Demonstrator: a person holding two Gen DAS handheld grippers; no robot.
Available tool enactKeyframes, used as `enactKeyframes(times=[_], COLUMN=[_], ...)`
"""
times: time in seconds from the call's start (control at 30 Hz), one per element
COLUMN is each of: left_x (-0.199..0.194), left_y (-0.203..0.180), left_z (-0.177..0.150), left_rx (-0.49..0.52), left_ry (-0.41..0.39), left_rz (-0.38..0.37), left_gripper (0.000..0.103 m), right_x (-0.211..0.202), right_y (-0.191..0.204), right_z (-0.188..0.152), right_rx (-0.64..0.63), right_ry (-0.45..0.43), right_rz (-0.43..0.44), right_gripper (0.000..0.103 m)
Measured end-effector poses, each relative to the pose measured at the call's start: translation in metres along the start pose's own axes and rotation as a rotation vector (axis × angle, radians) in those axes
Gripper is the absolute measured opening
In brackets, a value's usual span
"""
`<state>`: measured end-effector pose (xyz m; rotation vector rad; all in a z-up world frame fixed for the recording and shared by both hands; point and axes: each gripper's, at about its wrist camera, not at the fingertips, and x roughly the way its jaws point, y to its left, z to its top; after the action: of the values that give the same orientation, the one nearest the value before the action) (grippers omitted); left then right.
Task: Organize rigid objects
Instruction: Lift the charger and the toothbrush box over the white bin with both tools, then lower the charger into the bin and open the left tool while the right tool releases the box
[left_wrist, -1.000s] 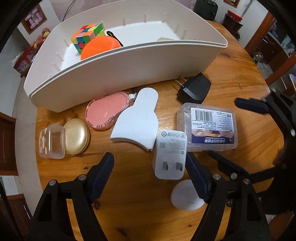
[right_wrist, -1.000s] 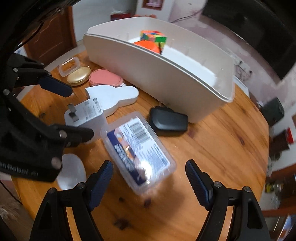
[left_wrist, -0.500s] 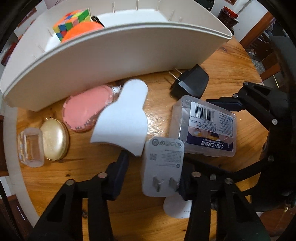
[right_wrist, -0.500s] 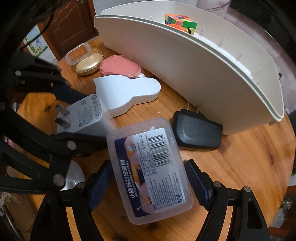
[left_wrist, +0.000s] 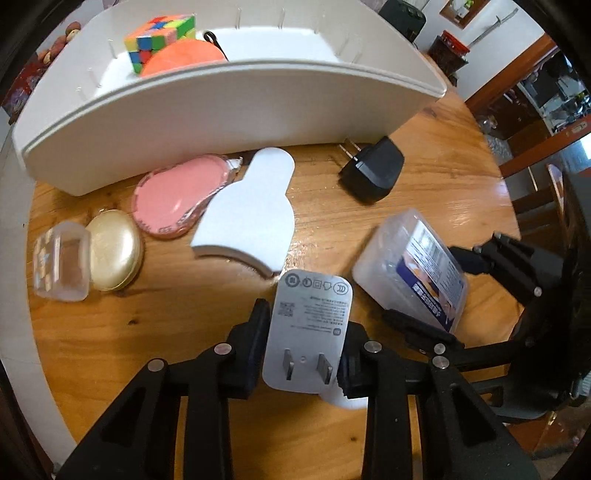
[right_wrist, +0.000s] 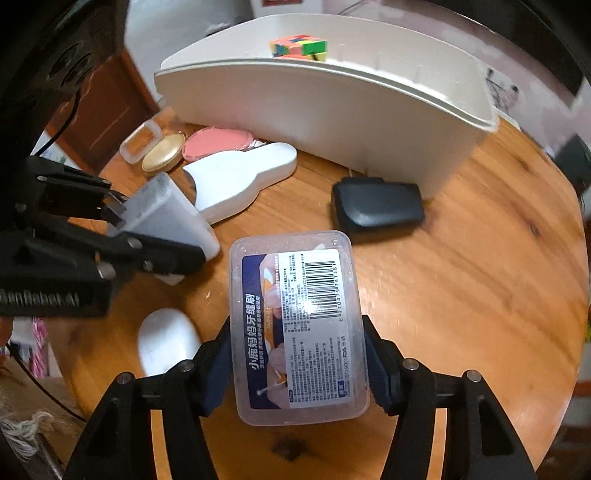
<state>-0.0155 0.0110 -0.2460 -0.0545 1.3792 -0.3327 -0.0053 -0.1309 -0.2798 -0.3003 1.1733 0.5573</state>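
On the round wooden counter (left_wrist: 424, 206), the white bin (left_wrist: 229, 107) holds only a puzzle cube (left_wrist: 159, 35) and an orange disc (left_wrist: 181, 59), while the left gripper (left_wrist: 304, 354) jaws pinch a white charger (left_wrist: 310, 325) and the right gripper (right_wrist: 297, 365) jaws pinch a clear plastic box (right_wrist: 295, 325), with five more things left out.

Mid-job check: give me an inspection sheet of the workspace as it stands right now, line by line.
Surface: round wooden table, glossy.
Job's things: white bin holds a puzzle cube and an orange disc; black charger, white flat case, pink compact, gold compact, small clear box and white oval piece lie on the table.
Clutter: nothing seen.
Grippers: left hand-held gripper shut on white charger; right hand-held gripper shut on clear plastic box.
Cables: nothing seen on the table.
Surroundings: wooden doors, furniture, white walls.
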Motion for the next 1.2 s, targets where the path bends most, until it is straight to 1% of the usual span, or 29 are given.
enactKeyframes(times=[0.13,0.23,0.3,0.37,0.43,0.47,0.53,0.63,0.67,0.73,0.83,0.9,0.97,1.03,1.13,1.2], left_x=[-0.030,-0.055,-0.072,-0.089,-0.103,-0.117,-0.130,-0.157,-0.161,-0.177,-0.193,-0.192,-0.190,-0.187,-0.180,-0.168], left_y=[0.010,0.013,0.012,0.010,0.012,0.016,0.017,0.020,0.020,0.021,0.018,0.015,0.011,0.005,-0.005,-0.007], left_z=[-0.004,-0.001,0.004,0.013,0.023,0.029,0.040,0.062,0.067,0.082,0.105,0.119,0.133,0.148,0.165,0.179], left_rx=[-0.026,-0.031,-0.025,-0.011,-0.012,-0.016,-0.018,-0.009,-0.005,0.006,0.023,0.037,0.052,0.083,0.125,0.134], left_ry=[-0.049,-0.096,-0.129,-0.156,-0.179,-0.194,-0.213,-0.256,-0.268,-0.303,-0.347,-0.347,-0.341,-0.351,-0.354,-0.339], left_rz=[-0.037,-0.028,-0.005,0.051,0.084,0.102,0.131,0.169,0.176,0.189,0.196,0.198,0.193,0.195,0.179,0.164], left_gripper=[0.033,0.033,0.033,0.033,0.033,0.033,0.033,0.032,0.031,0.030,0.030,0.030,0.030,0.030,0.030,0.030], right_x=[-0.019,-0.042,-0.055,-0.073,-0.089,-0.099,-0.116,-0.148,-0.155,-0.174,-0.189,-0.199,-0.202,-0.203,-0.194,-0.184], right_y=[-0.001,0.000,0.012,0.010,0.011,0.012,0.008,0.009,0.007,0.004,-0.003,-0.007,-0.008,-0.011,-0.014,-0.016], right_z=[-0.009,-0.013,-0.006,-0.004,0.002,0.007,0.015,0.037,0.040,0.060,0.087,0.101,0.116,0.130,0.153,0.166], right_rx=[0.073,0.115,0.130,0.143,0.152,0.160,0.173,0.193,0.195,0.201,0.212,0.221,0.232,0.247,0.270,0.289], right_ry=[-0.047,-0.100,-0.126,-0.161,-0.186,-0.205,-0.232,-0.282,-0.294,-0.323,-0.359,-0.379,-0.389,-0.391,-0.396,-0.384], right_rz=[0.009,-0.001,-0.013,-0.031,-0.056,-0.064,-0.073,-0.102,-0.109,-0.135,-0.163,-0.178,-0.200,-0.215,-0.237,-0.246], right_gripper=[0.062,0.062,0.062,0.062,0.062,0.062,0.062,0.062,0.062,0.062,0.062,0.062,0.062,0.062,0.062,0.062])
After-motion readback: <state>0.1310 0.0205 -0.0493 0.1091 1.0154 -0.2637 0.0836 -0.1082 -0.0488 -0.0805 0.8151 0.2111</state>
